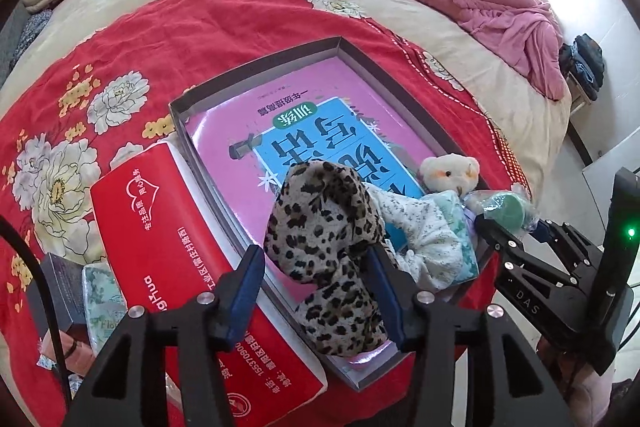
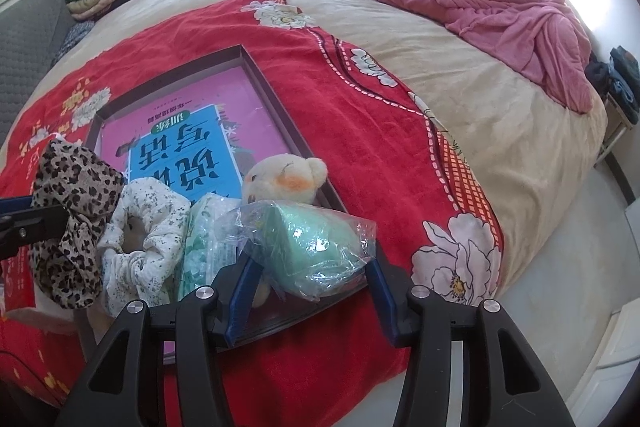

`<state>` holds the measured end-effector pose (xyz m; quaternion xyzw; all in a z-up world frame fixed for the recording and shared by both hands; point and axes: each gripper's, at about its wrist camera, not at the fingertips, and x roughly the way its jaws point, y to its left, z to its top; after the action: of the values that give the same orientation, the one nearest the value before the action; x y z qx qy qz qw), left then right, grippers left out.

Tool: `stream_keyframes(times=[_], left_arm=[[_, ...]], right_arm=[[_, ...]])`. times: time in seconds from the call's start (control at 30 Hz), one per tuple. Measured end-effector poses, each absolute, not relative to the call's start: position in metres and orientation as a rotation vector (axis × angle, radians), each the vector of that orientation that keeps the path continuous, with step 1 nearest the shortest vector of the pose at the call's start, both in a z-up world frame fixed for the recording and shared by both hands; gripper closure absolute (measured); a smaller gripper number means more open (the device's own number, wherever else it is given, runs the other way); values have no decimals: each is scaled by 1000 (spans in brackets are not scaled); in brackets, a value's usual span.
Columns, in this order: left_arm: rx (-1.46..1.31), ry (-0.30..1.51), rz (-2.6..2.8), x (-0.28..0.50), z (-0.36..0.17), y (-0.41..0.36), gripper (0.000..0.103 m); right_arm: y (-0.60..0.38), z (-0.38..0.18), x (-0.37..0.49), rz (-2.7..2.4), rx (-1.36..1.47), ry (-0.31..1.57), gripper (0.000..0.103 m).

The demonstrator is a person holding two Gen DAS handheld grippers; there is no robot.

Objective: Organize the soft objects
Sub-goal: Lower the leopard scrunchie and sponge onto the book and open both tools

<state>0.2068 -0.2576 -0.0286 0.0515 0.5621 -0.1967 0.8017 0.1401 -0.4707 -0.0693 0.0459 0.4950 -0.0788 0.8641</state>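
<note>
Only my left view shows the glossy red tissue pack (image 1: 188, 267) at 9 o'clock of the tray (image 1: 256, 61). My left gripper (image 1: 316, 287) stands open around the soft leopard-print scrunchie (image 1: 324, 227) at the tray's near end. My right gripper (image 2: 312, 291) straddles the crinkly bagged green sponge (image 2: 312, 247); grip unclear.

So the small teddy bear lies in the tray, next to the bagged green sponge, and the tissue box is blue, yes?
Not quite: the tissue box is red, as the left wrist view shows. The teddy bear does lie in the tray, next to the bagged green sponge.
</note>
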Motion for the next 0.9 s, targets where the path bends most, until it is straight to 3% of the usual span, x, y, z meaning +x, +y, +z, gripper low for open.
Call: stream_keyframes(times=[0.37,0.57,0.73,0.9], left_arm=[[101,1204,-444,202,-22,-256,43],[75,1182,-462,198,-10,-252,42],[61,1164,-475,194,0,-248,29],[43,1151,-474,191,8,-240,29]], right_arm=[[-468,-60,141,-132,158,1023,45],[-469,-61,139,-136,172,1030,35],[-469,-56,137,-150,162,1022,32],[-466,-48,133,-143,153,1005,32]])
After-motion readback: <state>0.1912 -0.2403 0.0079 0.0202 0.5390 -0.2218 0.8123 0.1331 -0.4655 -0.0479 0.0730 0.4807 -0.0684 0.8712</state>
